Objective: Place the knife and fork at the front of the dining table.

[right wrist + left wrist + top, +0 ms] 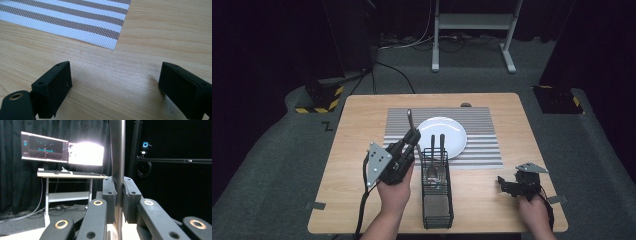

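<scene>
While held: the left hand-held gripper [413, 136] has its jaws clamped on the handle of a long, slim silver metal utensil [410, 119], lifted above the light wooden worktop [362, 150].
Where the utensil is: in the high view it stands out past the gripper tips, over the left part of the grey-and-white striped placemat [482, 145], just left of the round white plate [447, 132].
Long axis: the shaft runs on along the gripper's own line, away from the person; in the left gripper view the shaft [117, 152] rises straight up between the two black pads [111, 195], which press it from both sides. Its working end cannot be made out.
Which way the plate lies: to the right of the held utensil and close by, so a short sideways carry looks like all the next move needs if the utensil is to lie beside the plate.
Caddy: the black wire-mesh cutlery basket [437, 212] sits just right of the left hand, with two more silver utensils [437, 150] standing in it.
Nearer hand: the left, by far.
Right hand-held gripper [511, 186]: jaws spread wide apart with nothing between them, low over bare worktop near the placemat's corner [113, 45], well apart from the plate.
Risk: a thin shaft gripped near one end might swing as it is laid down.
</scene>
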A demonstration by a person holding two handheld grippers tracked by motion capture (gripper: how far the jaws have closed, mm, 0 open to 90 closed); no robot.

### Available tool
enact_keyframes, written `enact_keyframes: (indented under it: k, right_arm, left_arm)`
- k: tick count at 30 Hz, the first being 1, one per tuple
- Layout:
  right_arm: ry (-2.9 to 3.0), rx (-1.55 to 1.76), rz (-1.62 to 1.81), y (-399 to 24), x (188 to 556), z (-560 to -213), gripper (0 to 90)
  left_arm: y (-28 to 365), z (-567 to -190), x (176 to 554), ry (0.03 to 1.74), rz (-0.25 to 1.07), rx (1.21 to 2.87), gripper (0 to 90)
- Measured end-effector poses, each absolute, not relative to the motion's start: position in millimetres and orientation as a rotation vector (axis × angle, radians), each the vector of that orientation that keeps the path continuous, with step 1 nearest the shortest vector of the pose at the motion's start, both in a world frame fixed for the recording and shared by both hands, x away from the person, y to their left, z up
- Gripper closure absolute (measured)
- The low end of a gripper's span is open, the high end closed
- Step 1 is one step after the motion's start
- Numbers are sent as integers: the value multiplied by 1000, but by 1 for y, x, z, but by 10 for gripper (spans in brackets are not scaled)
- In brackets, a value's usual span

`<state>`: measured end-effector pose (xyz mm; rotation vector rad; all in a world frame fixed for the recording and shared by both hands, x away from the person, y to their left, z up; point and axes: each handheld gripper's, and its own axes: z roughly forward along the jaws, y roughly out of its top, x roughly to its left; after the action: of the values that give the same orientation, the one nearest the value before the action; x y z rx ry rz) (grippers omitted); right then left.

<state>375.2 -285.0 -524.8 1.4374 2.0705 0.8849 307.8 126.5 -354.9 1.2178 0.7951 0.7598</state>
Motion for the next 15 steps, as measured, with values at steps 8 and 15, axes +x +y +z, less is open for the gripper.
enact_keyframes:
  k: [8, 15]
  right_arm:
    - [2073, 1437, 883, -285, 375, -525, 108]
    - [2073, 1438, 884, -285, 375, -525, 108]
  left_arm:
    - [144, -353, 311, 830, 777, 1231, 818]
    - [155, -365, 320, 867, 806, 1266, 818]
